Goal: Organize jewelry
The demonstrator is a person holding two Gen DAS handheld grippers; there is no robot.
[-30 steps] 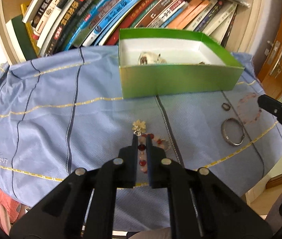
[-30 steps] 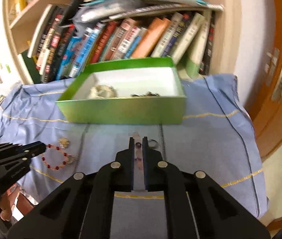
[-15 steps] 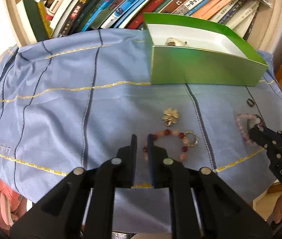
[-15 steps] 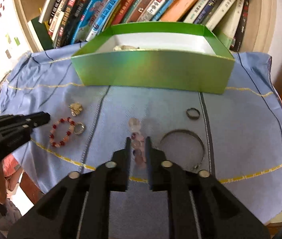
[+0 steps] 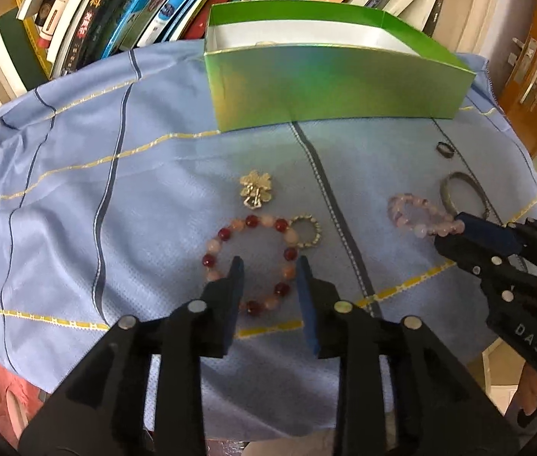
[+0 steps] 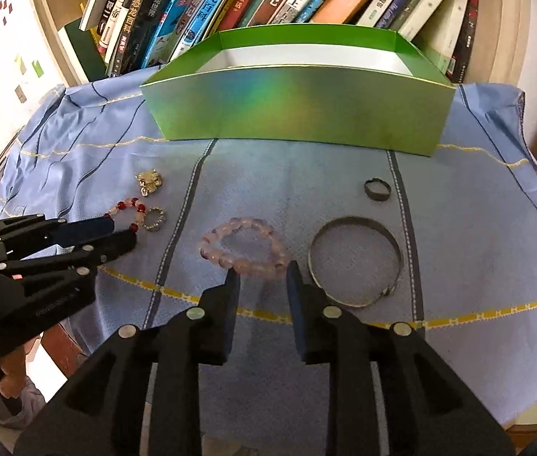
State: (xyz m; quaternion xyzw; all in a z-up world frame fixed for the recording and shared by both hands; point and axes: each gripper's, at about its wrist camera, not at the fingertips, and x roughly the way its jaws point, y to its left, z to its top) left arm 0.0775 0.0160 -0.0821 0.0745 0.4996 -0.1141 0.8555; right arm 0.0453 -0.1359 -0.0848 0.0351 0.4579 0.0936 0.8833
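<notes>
My left gripper (image 5: 270,264), nearly closed a second ago, now has its fingers spread wide, straddling the near arc of the red-and-pink bead bracelet (image 5: 253,264), which it has drawn closer to. My right gripper (image 6: 261,271) has opened the same way and has come down toward the bench; its fingertips now flank the near edge of the pale pink bead bracelet (image 6: 244,247). The green box (image 6: 299,110) now shows less of its inside in both views.
</notes>
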